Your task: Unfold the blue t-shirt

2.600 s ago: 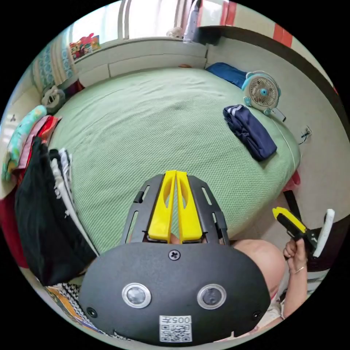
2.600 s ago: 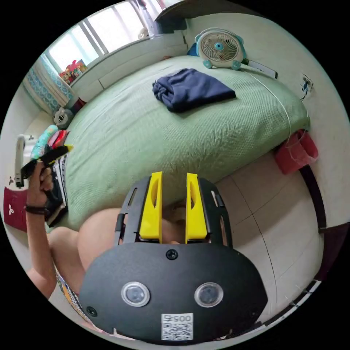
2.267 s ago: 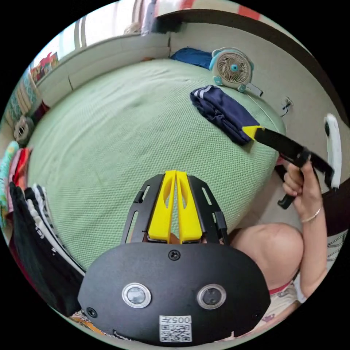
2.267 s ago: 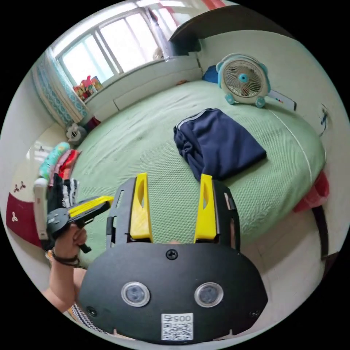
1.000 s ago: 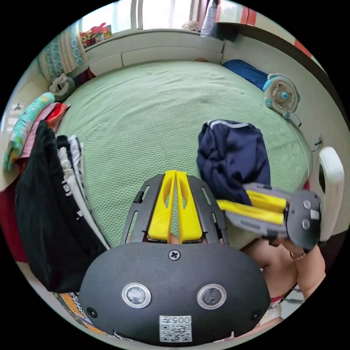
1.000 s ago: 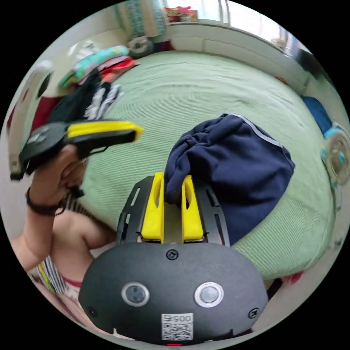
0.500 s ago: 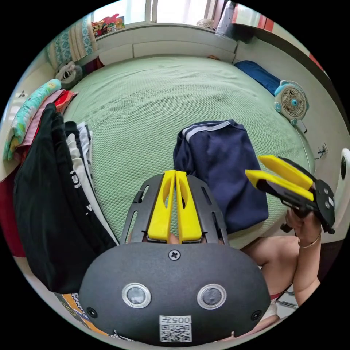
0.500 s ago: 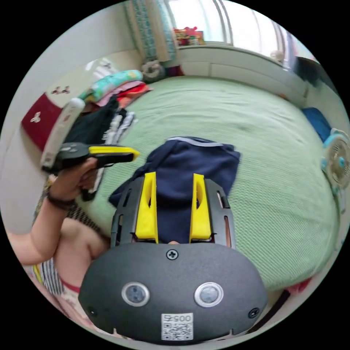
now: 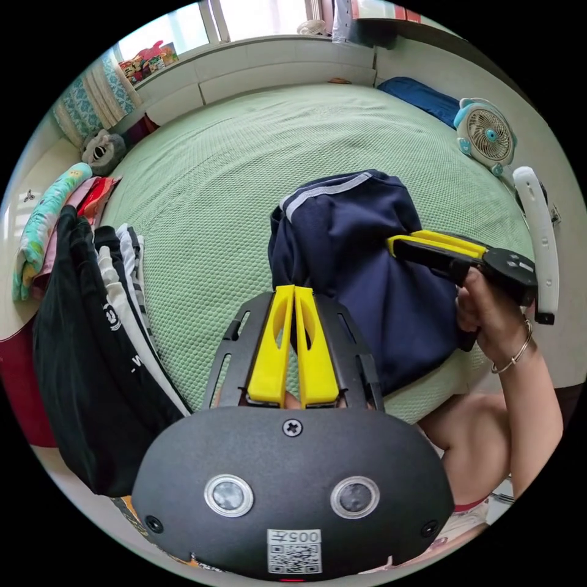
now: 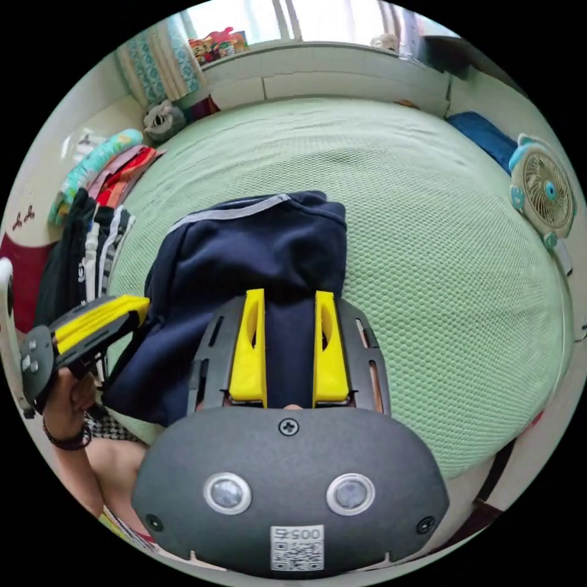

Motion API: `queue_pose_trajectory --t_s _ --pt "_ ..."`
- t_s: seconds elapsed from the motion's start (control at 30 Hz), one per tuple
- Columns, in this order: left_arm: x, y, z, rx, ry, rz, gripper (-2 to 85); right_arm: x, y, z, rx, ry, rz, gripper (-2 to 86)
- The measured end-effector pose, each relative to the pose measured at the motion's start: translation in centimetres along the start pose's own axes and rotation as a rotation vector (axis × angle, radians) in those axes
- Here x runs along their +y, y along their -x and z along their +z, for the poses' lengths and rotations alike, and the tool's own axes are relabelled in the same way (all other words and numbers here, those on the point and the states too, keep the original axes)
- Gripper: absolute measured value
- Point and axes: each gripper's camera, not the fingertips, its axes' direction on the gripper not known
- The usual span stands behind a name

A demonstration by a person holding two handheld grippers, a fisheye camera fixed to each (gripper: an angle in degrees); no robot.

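- The left gripper (image 9: 294, 292) has its two yellow fingers (image 9: 269, 348) pressed together with nothing between them, tips over the near edge of the blue t-shirt (image 9: 361, 275).
- The right gripper (image 10: 286, 299) has its fingers (image 10: 249, 348) parted, with a gap between them; they hover over the shirt, and I cannot tell whether the tips touch the cloth.
- In the left gripper view the right gripper is seen from the side, held in a hand (image 9: 486, 309) above the shirt's right part.
- The shirt lies bunched and still folded on the green bed (image 9: 244, 153), near the bed's front edge, its pale-striped hem turned away from the person.
- A pile of dark and striped clothes (image 9: 92, 318) lies at the bed's left edge.
- A small fan (image 9: 487, 134) stands at the far right corner, beside a blue pillow (image 9: 422, 98).
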Motion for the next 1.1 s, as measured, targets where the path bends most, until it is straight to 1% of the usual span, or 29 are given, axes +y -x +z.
queue_pose_trajectory --t_s 0.07,0.2,0.23,0.33,0.5,0.57,0.6,0.63,0.83,0.9,0.97,1.03,1.1 --pt "-0.1 0.5 0.2 0.013 -0.008 -0.012 -0.3 -0.5 0.2 0.3 0.013 -0.002 0.021 8.1" --pt "-0.3 1.7 0.0 0.05 -0.011 -0.011 -0.3 -1.5 3.0 1.0 0.16 -0.014 -0.046 9.4" --pt "-0.3 1.8 0.0 0.047 -0.009 -0.006 -0.3 -1.8 3.1 1.2 0.162 -0.025 -0.045 9.6" --pt "0.0 2.9 -0.5 0.017 -0.039 -0.035 -0.2 -2.4 2.0 1.1 0.087 -0.02 -0.012 8.7" --pt "0.7 4.4 -0.5 0.065 -0.054 -0.028 -0.2 -2.6 1.1 -0.7 0.018 0.03 0.025 7.6" --pt "0.8 4.8 -0.5 0.053 -0.044 -0.035 -0.2 -2.2 1.4 -2.3 0.02 -0.024 0.049 7.1" --pt "0.8 5.0 -0.6 0.055 -0.039 -0.038 -0.1 -1.8 2.0 -3.5 0.002 -0.058 0.03 6.4" --pt "0.8 5.1 -0.7 0.058 -0.039 -0.037 -0.1 -1.4 2.8 -4.4 -0.014 -0.076 0.001 7.6" --pt "1.1 7.9 -2.4 0.052 -0.073 -0.08 -0.1 0.9 7.6 -7.7 -0.069 -0.119 -0.148 12.0" --pt "1.6 9.6 -2.9 0.004 -0.092 -0.123 -0.1 1.1 8.9 -8.6 -0.064 -0.125 -0.187 12.0" --pt "1.9 10.8 -2.7 -0.007 -0.101 -0.173 -0.1 0.8 10.1 -9.4 -0.058 -0.119 -0.216 11.9" --pt "2.1 11.6 -2.3 0.014 -0.079 -0.195 -0.2 0.2 11.6 -10.2 -0.069 -0.129 -0.275 12.7" --pt "2.2 11.9 -1.8 0.027 -0.065 -0.194 -0.2 -0.3 12.0 -9.7 -0.106 -0.104 -0.286 13.6"
